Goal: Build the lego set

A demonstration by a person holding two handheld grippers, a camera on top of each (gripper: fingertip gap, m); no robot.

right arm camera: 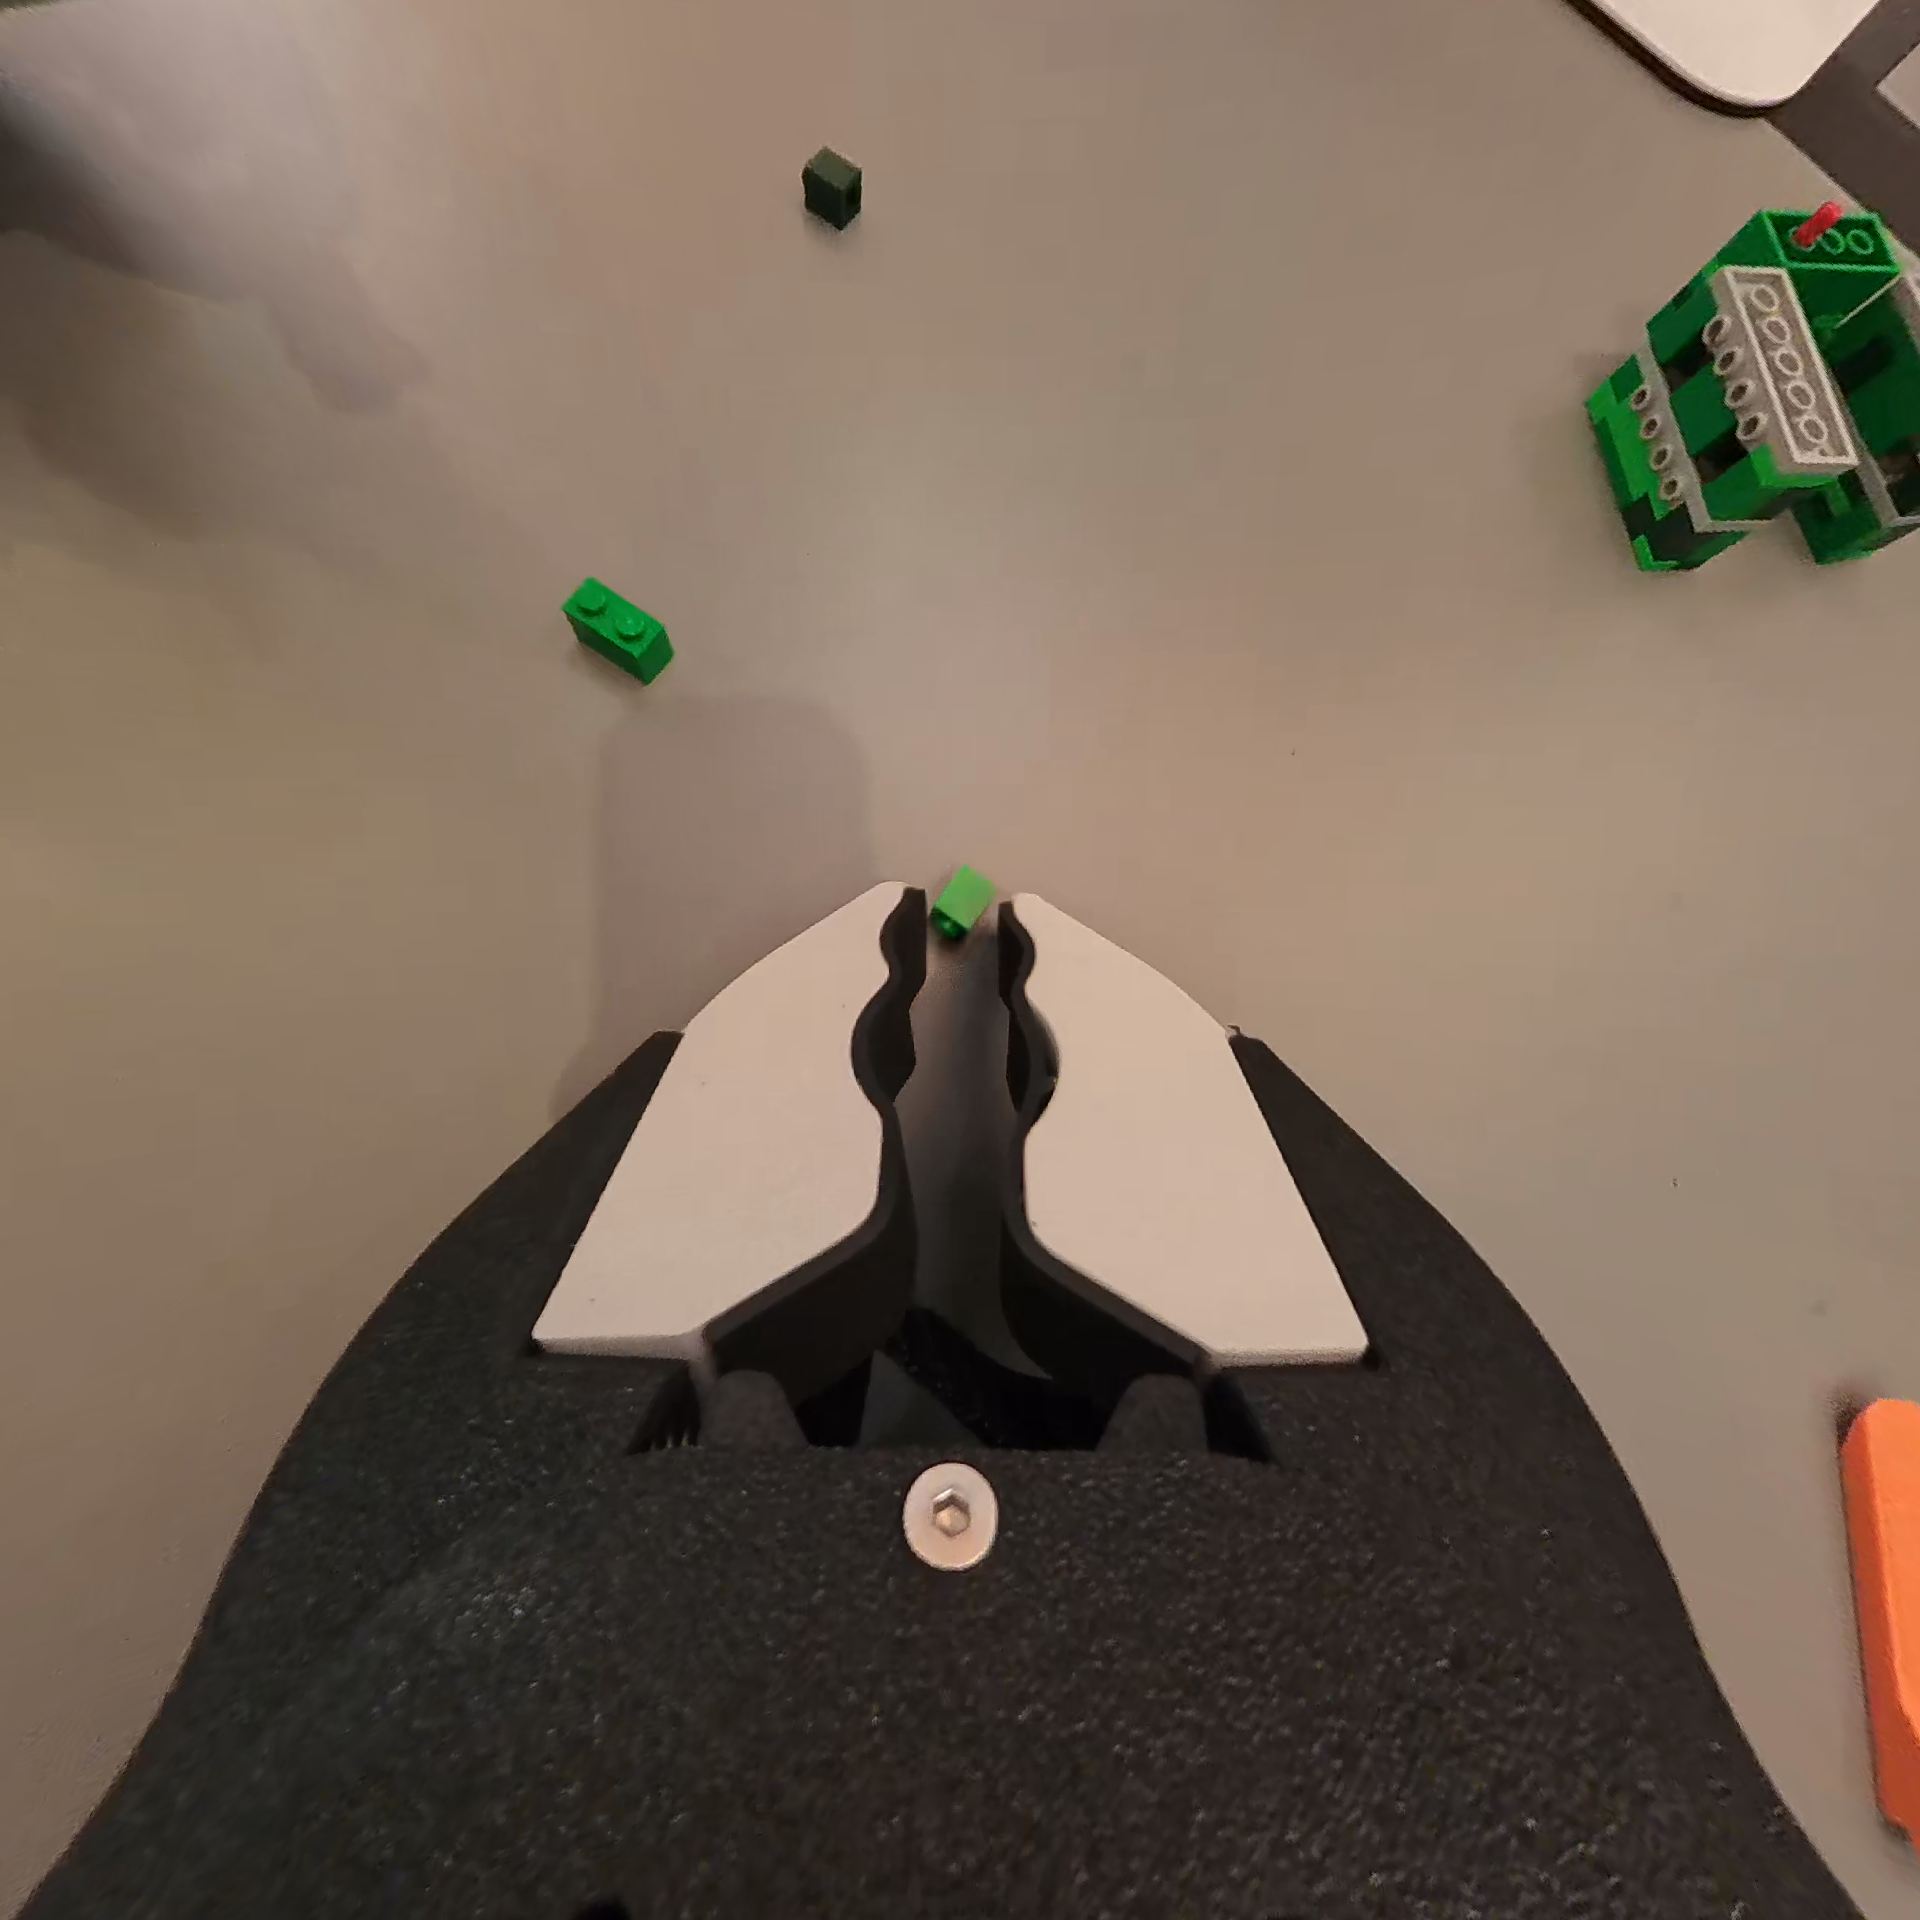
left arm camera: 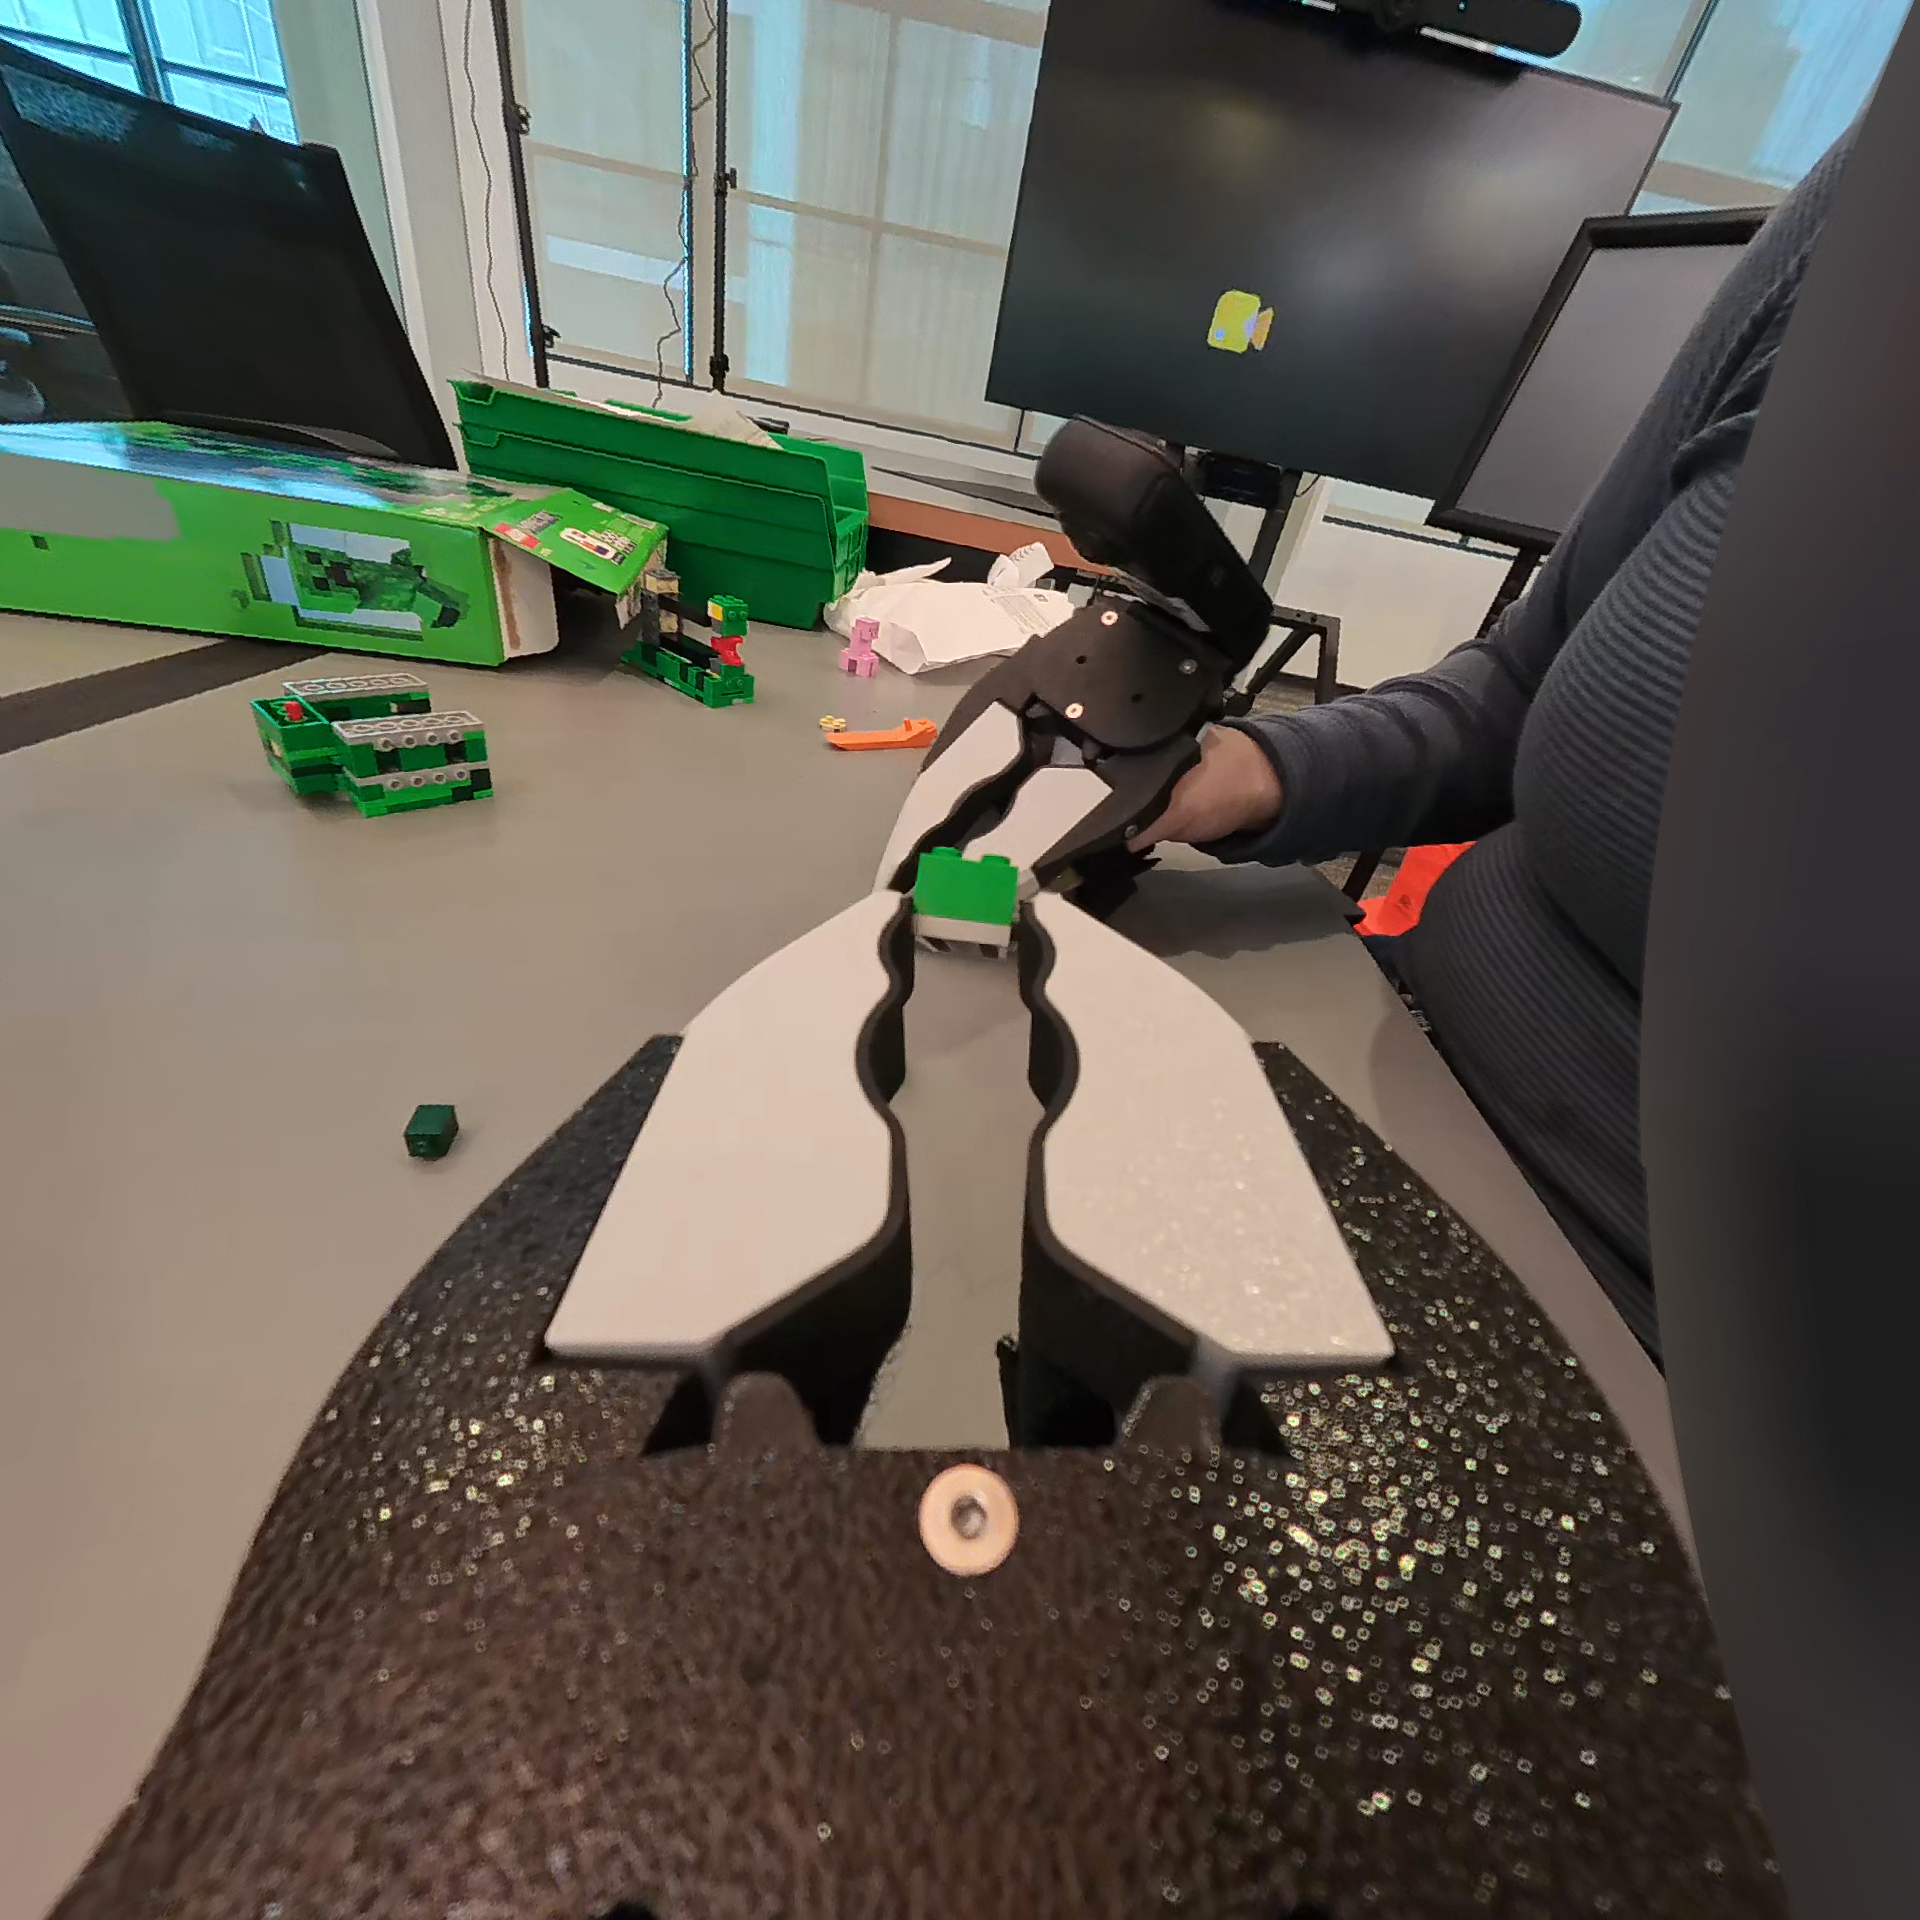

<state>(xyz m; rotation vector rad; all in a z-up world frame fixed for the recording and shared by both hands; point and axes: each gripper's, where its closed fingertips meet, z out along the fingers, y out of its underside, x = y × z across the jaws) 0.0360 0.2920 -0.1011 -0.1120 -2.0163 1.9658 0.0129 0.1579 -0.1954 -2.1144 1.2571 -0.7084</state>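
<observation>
Green on top and grey beneath, a small brick stack (left arm camera: 964, 902) sits clamped between the tips of the left hand-held gripper (left arm camera: 966, 914), held just above the grey table (left arm camera: 208, 1039). The right hand-held gripper (right arm camera: 961, 904) meets it from the far side; its fingers are only narrowly apart around a tiny green piece (right arm camera: 960, 902), though I cannot tell whether they pinch it. The step in hand looks like joining this small piece to the held stack. Next comes lining up the studs squarely and pressing firmly while the left grip stays tight. Loose parts wait nearby: a dark green cube (right arm camera: 832, 187), a green two-stud brick (right arm camera: 617, 630), and the half-built green model (right arm camera: 1766, 395) farther off.
</observation>
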